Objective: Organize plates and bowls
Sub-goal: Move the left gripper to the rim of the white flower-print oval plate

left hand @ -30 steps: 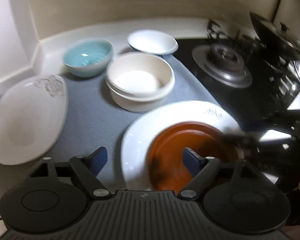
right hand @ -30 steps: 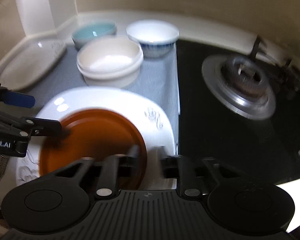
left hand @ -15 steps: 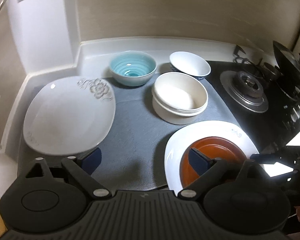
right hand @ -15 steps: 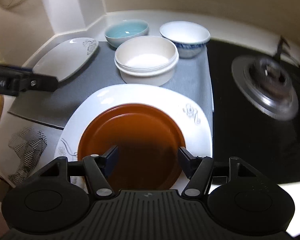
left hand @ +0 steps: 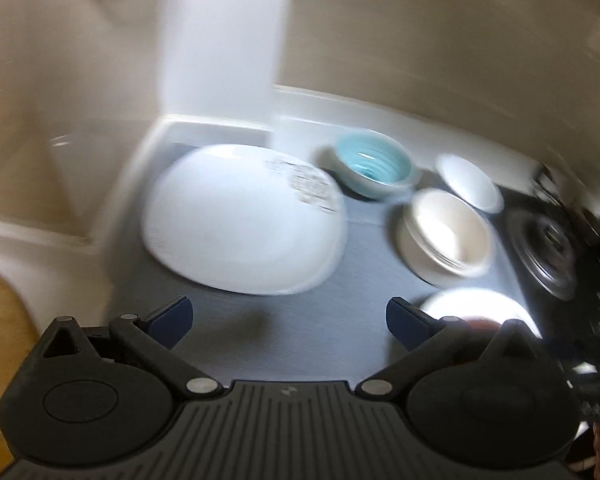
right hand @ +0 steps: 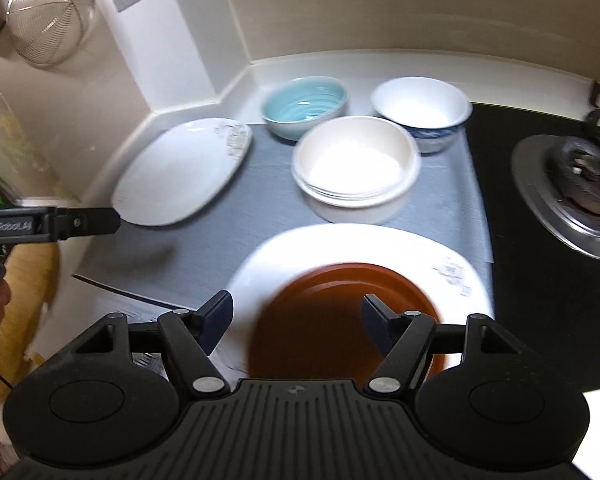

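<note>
Left tongs (left hand: pixel 288 316) opening, nothing between the jaws, only grey mat (left hand: pixel 300 320) under them; right tongs (right hand: pixel 296 320) also opening, empty, hovering over the brown plate (right hand: pixel 340 300) without touching it, as far as I can tell.

Layout on the desk (right hand: pixel 260 68): brown plate sits inside the big white plate (right hand: pixel 380 248) at the near edge of the mat; 2nd white plate (left hand: pixel 240 228) with a floral print lies flat at the left corner; teal bowl (right hand: pixel 304 106) and blue-patterned white bowl (right hand: pixel 420 108) at the back; stacked cream bowls (right hand: pixel 356 164) in between, just beside both; gas burner (right hand: pixel 572 184) right of the mat.

Risks, my read:
- left view is heavily blurred, so the hand is swinging fast; a wide-open jaw could clip the floral plate's rim and skate it toward the wall
- that plate lies flat, so a 1-jaw-under grip may slip; glazed ceramic, little friction
- big white plate overhangs the mat's near edge; a nudge from the right tongs could tip it off the desk
- cream stack is close to the other 2 bowls; a sideways bump knocks all 3
</note>
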`<state>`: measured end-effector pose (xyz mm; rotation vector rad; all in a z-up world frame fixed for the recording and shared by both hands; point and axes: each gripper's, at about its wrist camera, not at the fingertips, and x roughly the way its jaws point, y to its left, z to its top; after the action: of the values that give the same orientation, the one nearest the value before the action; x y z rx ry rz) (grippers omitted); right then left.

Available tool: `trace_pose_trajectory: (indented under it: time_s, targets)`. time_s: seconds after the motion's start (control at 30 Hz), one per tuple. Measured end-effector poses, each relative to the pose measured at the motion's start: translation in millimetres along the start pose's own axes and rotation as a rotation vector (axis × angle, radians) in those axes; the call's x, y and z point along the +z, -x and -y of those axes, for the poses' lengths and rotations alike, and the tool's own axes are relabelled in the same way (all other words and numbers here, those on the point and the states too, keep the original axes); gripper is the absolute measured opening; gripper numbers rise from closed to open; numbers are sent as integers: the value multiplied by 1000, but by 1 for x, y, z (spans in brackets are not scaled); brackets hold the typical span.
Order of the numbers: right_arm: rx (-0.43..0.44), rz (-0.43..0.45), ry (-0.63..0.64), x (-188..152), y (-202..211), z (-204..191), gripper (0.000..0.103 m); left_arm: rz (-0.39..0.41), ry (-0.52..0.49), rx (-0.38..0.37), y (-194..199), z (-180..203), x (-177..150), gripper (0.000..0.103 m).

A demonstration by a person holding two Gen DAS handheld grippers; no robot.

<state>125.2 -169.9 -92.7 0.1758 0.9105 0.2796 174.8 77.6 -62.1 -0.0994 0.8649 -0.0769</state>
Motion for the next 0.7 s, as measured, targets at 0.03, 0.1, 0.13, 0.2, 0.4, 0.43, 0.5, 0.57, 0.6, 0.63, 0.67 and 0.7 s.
trace_pose_trajectory:
  time_s: [0.03, 0.1, 0.13, 0.2, 0.4, 0.43, 0.5, 0.57, 0.6, 0.63, 0.67, 0.7]
  targets:
    - [12, 1, 0, 2, -2, -4, 73, 1, 21, 20, -1, -6, 2, 103]
    - [33, 6, 2, 7, -6, -12, 73, 0, 56, 36, -5, -16, 7, 103]
    - [43, 9, 7, 10, -8, -17, 74, 0, 75, 41, -7, -22, 8, 103]
    - [51, 15, 15, 15, -12, -25, 74, 2, 107, 46, -10, -32, 12, 103]
    - [77, -15, 2, 34, -37, -42, 75, 13, 228, 75, -31, -54, 20, 103]
    - [78, -22, -5, 38, -42, -43, 76, 13, 248, 89, -35, -57, 22, 103]
    - [79, -31, -32, 44, -52, -42, 76, 14, 277, 107, -45, -61, 27, 103]
    - [86, -43, -74, 53, -64, -41, 76, 11, 297, 119, -53, -66, 31, 103]
    - [91, -47, -91, 56, -69, -41, 76, 12, 303, 122, -56, -67, 32, 103]
    - [97, -51, -106, 60, -74, -40, 76, 12, 308, 128, -60, -69, 34, 103]
    - [101, -57, -120, 64, -81, -40, 76, 9, 311, 134, -64, -70, 35, 103]
    - [103, -60, -128, 68, -86, -41, 76, 3, 316, 137, -67, -72, 36, 103]
